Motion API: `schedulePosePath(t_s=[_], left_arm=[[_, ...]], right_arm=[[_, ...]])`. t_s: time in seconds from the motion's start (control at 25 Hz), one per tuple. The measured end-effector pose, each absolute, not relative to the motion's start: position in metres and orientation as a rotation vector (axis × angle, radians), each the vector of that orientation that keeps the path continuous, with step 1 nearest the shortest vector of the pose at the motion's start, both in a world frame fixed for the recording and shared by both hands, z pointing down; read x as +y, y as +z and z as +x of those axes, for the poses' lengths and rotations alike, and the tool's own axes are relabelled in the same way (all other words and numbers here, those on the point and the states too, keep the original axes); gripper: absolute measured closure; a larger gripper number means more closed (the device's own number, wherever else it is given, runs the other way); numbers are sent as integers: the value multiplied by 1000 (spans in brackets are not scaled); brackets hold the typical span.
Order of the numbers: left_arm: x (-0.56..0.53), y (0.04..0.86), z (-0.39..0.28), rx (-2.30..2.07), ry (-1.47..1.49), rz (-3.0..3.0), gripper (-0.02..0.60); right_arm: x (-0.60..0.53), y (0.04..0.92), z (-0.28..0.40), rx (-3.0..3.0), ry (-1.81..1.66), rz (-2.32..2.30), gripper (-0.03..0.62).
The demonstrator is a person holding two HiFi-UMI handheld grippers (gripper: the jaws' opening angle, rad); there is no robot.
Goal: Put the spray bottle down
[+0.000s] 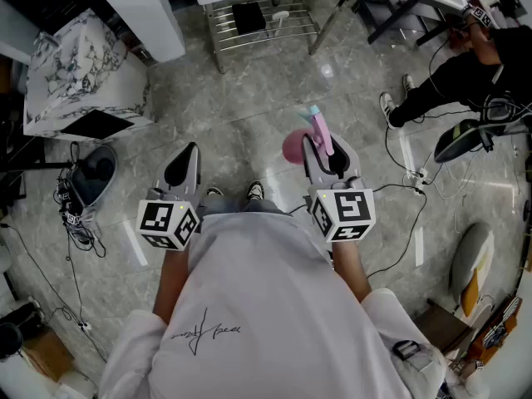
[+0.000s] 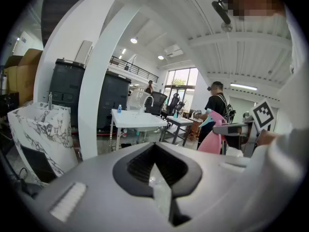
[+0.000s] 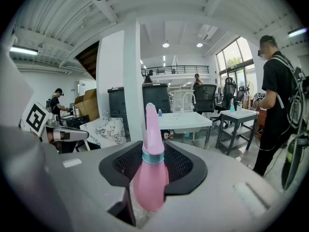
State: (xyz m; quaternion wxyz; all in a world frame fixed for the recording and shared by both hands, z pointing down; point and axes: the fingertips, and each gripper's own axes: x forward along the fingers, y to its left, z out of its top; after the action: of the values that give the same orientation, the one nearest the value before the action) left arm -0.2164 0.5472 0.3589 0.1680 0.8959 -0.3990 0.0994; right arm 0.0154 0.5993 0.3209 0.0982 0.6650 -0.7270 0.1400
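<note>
We've got the right gripper [image 1: 326, 158] clamped on a glossy pink pear-shaped bottle [image 3: 150, 178] with a teal collar; left gripper [image 1: 184, 166] is pinched closed, empty.

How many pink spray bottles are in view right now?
1: the pink spray bottle is clamped in the right gripper. Others could be hidden out of frame.

The spray bottle [image 3: 149, 178] is pink with a teal collar, the floor [image 1: 249, 123] mottled grey, the upper-left cabinet [image 1: 83, 65] white with black veining.
</note>
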Motion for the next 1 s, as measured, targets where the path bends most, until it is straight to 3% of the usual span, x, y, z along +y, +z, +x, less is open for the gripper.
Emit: schedulePosePath(t_s=[1.0], left_arm=[[566, 374, -215, -1221, 296, 2451, 577]], right_arm=[[608, 368, 16, -2276, 622, 1736, 462]])
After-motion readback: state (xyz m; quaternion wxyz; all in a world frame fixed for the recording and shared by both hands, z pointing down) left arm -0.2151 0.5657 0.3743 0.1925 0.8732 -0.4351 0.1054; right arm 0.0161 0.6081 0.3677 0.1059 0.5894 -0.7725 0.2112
